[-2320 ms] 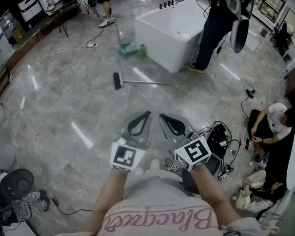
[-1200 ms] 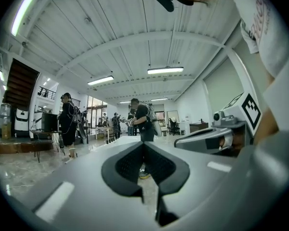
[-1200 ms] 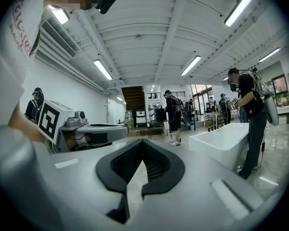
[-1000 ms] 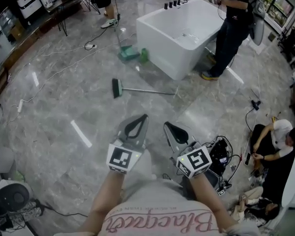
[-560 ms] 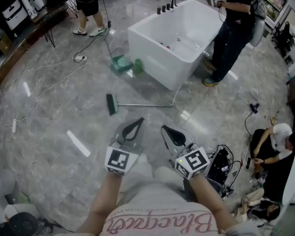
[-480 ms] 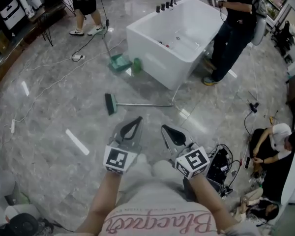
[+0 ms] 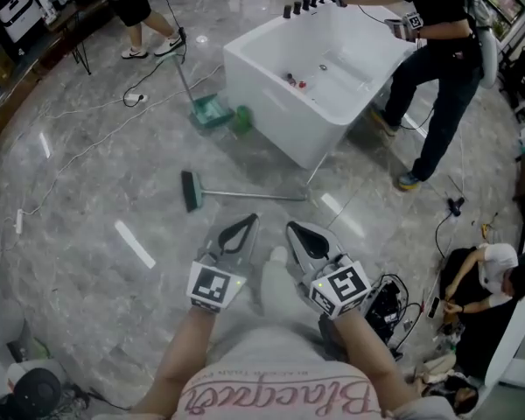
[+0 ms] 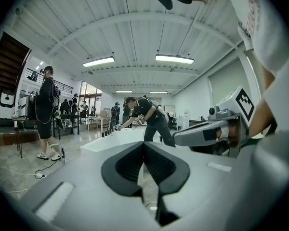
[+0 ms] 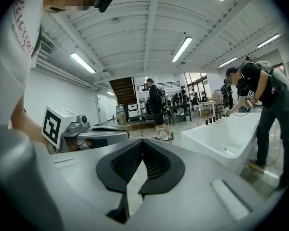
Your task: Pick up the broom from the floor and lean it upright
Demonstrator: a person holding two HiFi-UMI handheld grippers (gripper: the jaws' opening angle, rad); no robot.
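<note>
Broom (image 7: 245,196) nearer than a second ago, flat on the floor (image 7: 96,173) before the bathtub (image 7: 271,121). Left gripper (image 7: 248,220) and right gripper (image 7: 294,228) closed, empty; best opened wide before reaching the handle (image 7: 276,197).

Bright, even light falls from the ceiling strip lights (image 8: 98,61) above me. The polished floor (image 7: 70,173) throws back white streaks of glare. Both gripper views bend strongly toward dark, rounded corners.
</note>
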